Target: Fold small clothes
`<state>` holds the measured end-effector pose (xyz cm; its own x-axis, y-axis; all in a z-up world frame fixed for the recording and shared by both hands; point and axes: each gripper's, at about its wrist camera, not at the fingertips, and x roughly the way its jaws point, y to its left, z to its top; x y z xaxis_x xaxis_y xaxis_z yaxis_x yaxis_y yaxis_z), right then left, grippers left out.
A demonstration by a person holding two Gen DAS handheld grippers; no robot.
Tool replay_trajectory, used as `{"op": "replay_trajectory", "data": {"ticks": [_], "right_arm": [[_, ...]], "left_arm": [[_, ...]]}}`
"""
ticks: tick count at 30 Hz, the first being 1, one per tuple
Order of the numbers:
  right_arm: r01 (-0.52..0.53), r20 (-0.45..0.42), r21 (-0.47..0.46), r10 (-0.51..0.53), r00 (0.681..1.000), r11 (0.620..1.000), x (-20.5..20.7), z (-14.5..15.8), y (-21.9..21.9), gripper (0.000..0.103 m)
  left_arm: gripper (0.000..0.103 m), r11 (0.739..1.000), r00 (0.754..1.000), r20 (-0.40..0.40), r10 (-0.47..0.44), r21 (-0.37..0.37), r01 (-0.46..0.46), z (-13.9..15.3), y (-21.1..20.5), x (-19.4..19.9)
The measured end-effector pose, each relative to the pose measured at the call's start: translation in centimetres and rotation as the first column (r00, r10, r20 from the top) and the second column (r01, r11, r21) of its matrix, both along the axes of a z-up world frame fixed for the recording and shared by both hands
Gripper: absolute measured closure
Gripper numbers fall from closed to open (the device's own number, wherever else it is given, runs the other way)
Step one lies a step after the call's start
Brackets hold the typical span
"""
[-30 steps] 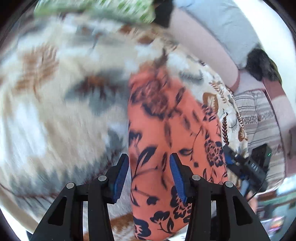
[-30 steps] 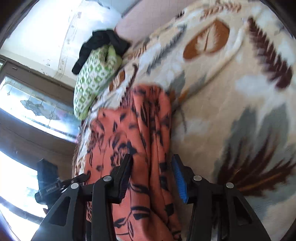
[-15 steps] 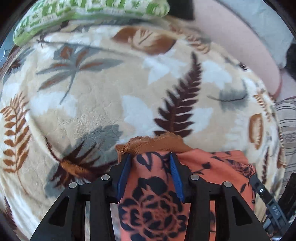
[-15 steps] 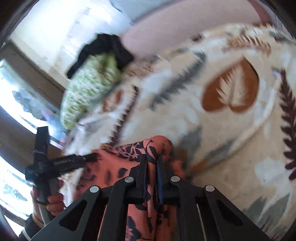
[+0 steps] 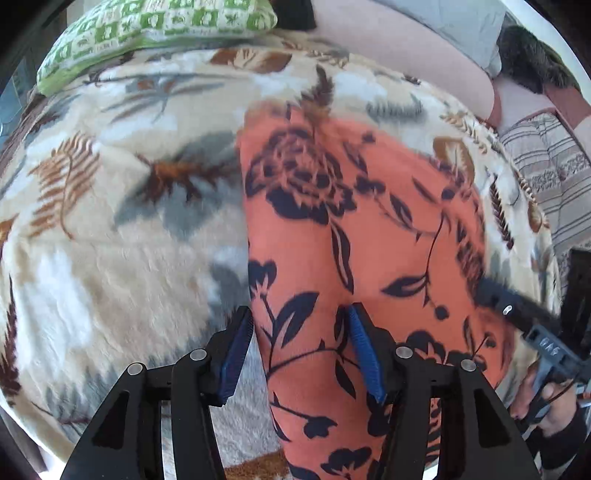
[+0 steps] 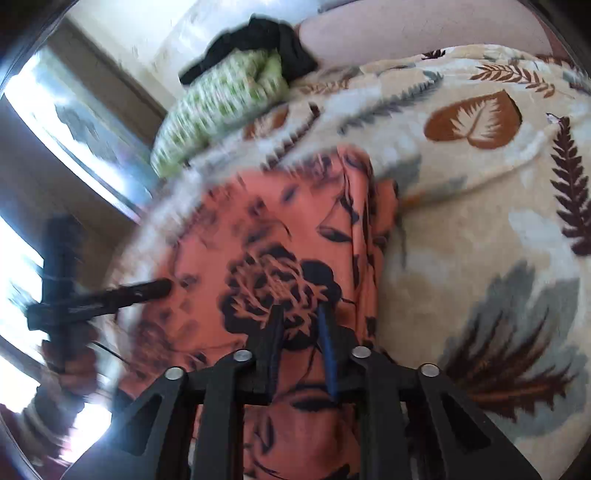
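An orange garment with a dark flower print [image 5: 332, 221] lies flat on the leaf-patterned blanket [image 5: 110, 240]. My left gripper [image 5: 300, 350] hovers over its near left edge. Its jaws are opening, with the cloth lying under them and not pinched. In the right wrist view the same garment [image 6: 280, 236] lies under my right gripper [image 6: 301, 347]. Those jaws stand a narrow gap apart and are opening, with the printed flower showing between the pads. Each gripper also shows in the other's view: the right one [image 5: 517, 314] and the left one [image 6: 110, 295], blurred.
A green checked pillow [image 5: 155, 33] lies at the blanket's far edge with a black garment [image 6: 258, 37] by it. A striped cloth [image 5: 546, 166] is on the right. A window [image 6: 74, 122] is on the left of the right wrist view. The blanket [image 6: 480, 240] spreads to the right.
Half a second ago both grippers were shut on the garment's end, held over the blanket. Now the garment lies flat, both jaws have come apart and both grippers have drawn back.
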<state>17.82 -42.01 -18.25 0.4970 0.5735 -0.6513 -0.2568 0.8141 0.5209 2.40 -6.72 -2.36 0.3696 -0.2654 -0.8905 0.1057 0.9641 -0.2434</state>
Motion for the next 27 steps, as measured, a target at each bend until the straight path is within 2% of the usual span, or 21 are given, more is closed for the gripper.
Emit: {"op": "replay_trajectory", "data": {"ticks": [2,3,5,7,9,10,11,12,15,18,21,22,25,27], "right_arm": [[0.029,-0.021,0.024,-0.029,0.999,0.999,-0.4,1.6,-0.7,0.081],[0.02,-0.001,0.05,-0.02,1.0,0.999,-1.1,2.5,-1.0,0.081],[-0.002,0.039,0.056,-0.001,0.999,0.998,-2.7,3.6,-1.4,0.081],[-0.025,0.024,0.035,0.025,0.999,0.999,-4.5,3.0,-0.9,0.079],[-0.03,-0.039,-0.026,0.029,0.999,0.999,-5.3,0.6,-0.1,0.081],[-0.024,-0.051,-0.03,0.023,0.998,0.999,-6.0,-0.6,0.0,0.081],[0.009,-0.026,-0.004,-0.009,1.0,1.0,-6.5,-0.8,-0.3,0.081],[0.024,-0.031,0.005,-0.024,0.999,1.0,-6.9,-0.8,-0.6,0.081],[0.04,-0.048,-0.012,-0.041,0.998,0.999,-7.0,-0.1,-0.6,0.081],[0.031,-0.044,-0.072,-0.034,0.998,0.997,-7.3,0.5,-0.4,0.081],[0.057,-0.046,-0.115,-0.062,0.997,0.992,-8.0,1.3,-0.6,0.07],[0.071,-0.05,-0.137,-0.079,0.996,0.988,-8.1,1.4,-0.9,0.06],[0.12,-0.056,-0.221,-0.136,0.989,0.968,-8.9,1.8,-1.7,0.039],[0.14,-0.058,-0.253,-0.159,0.986,0.957,-9.2,2.2,-2.2,0.034]], "left_arm": [[0.052,0.999,1.0,-0.02,0.006,-0.047,-0.006,1.7,1.0,-0.9],[0.053,0.999,1.0,-0.017,0.002,-0.047,-0.003,2.5,1.2,-1.2],[0.051,1.0,0.999,0.044,-0.005,-0.021,0.006,4.4,1.6,-3.5],[0.044,0.999,0.998,0.055,-0.037,0.006,0.036,4.5,1.4,-5.7],[0.039,0.998,0.998,0.018,-0.054,0.021,0.054,3.3,0.9,-7.6],[0.038,0.998,0.998,-0.024,-0.056,0.021,0.057,1.8,0.5,-8.1],[0.038,0.999,0.997,-0.056,-0.044,0.013,0.045,0.9,0.4,-8.5],[0.036,1.0,0.998,-0.057,-0.028,0.007,0.028,0.7,0.5,-8.7],[0.035,0.998,1.0,-0.001,-0.018,0.057,0.018,2.2,0.2,-9.8],[0.035,0.995,0.999,0.017,-0.031,0.095,0.029,3.6,-0.2,-11.1],[0.037,0.995,0.999,0.031,-0.023,0.099,0.02,4.7,-0.5,-12.3],[0.037,0.995,0.999,0.031,-0.026,0.099,0.022,5.0,-0.7,-12.6],[0.037,0.992,0.998,0.05,-0.037,0.125,0.031,6.0,-1.0,-13.9],[0.037,0.989,0.997,0.064,-0.045,0.147,0.035,5.9,-1.3,-13.9]]}}
